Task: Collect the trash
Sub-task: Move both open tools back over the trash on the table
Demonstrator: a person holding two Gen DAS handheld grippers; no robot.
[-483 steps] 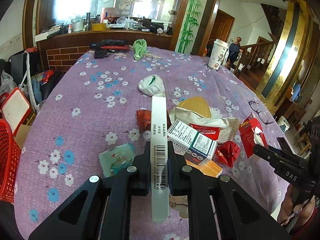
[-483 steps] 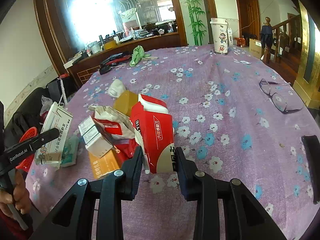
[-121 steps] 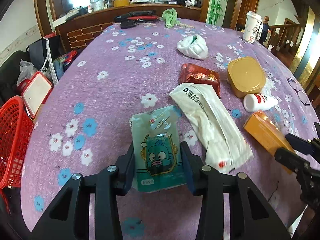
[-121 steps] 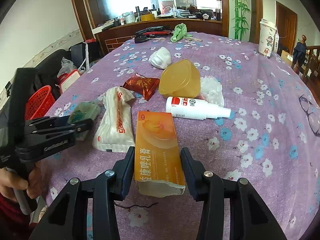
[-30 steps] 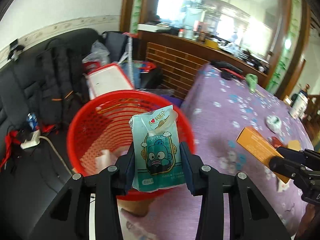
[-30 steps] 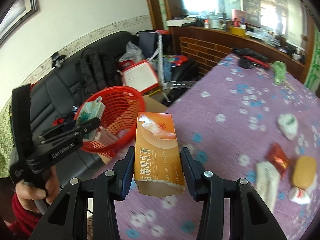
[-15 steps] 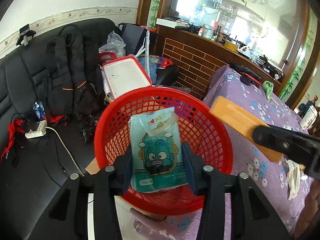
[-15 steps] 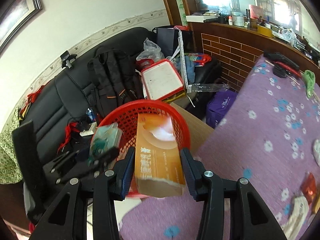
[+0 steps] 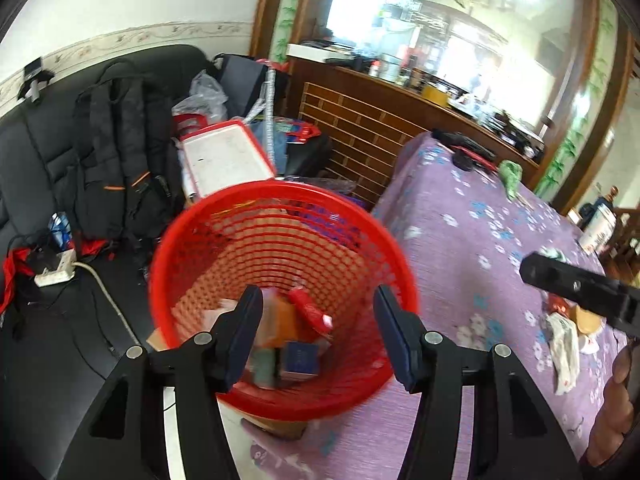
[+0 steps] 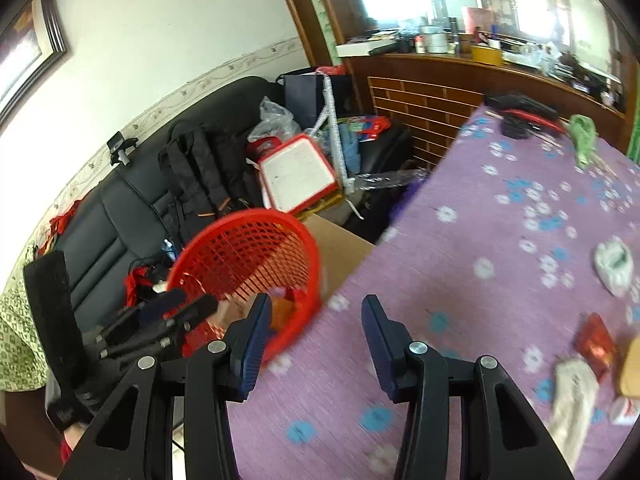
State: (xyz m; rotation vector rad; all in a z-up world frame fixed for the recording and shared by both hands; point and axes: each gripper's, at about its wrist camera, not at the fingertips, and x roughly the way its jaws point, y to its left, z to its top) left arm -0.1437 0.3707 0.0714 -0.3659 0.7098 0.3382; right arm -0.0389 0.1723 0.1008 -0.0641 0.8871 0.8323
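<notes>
Now, status at the basket:
left gripper [image 9: 316, 330]: jaws opening, nothing between them; points down into the red basket [image 9: 192, 216], directly over its mouth.
right gripper [image 10: 314, 334]: jaws stand apart at a middling width, empty; it hangs over the table [image 10: 480, 240] edge just beside the basket, on the table side of it.
basket contents: boxes and wrappers piled at the bottom, an orange box [image 9: 282, 320] and a red wrapper [image 9: 310, 310] among them; blurred, so I cannot tell each item.
basket place: on a cardboard box [image 10: 340, 248] below the table edge, touching or nearly touching the purple cloth.
remaining trash: a white plastic bag [image 10: 572, 396], red packet [image 10: 596, 344] and tan container [image 10: 632, 360] lie together on the table, well apart from the basket on its far side; white crumpled wad [image 10: 614, 266] further up the table from them.
key relation: from the basket, all remaining trash lies across the table to the right gripper's side; right gripper is the nearer one. The bag's long axis runs roughly along the right gripper's pointing line, so its jaws would straddle the bag's narrow width.
step (judgement): drop done for both, next is a return reach to the table.
risk (judgement): the bag is limp and may sag or slip in a pinch.
</notes>
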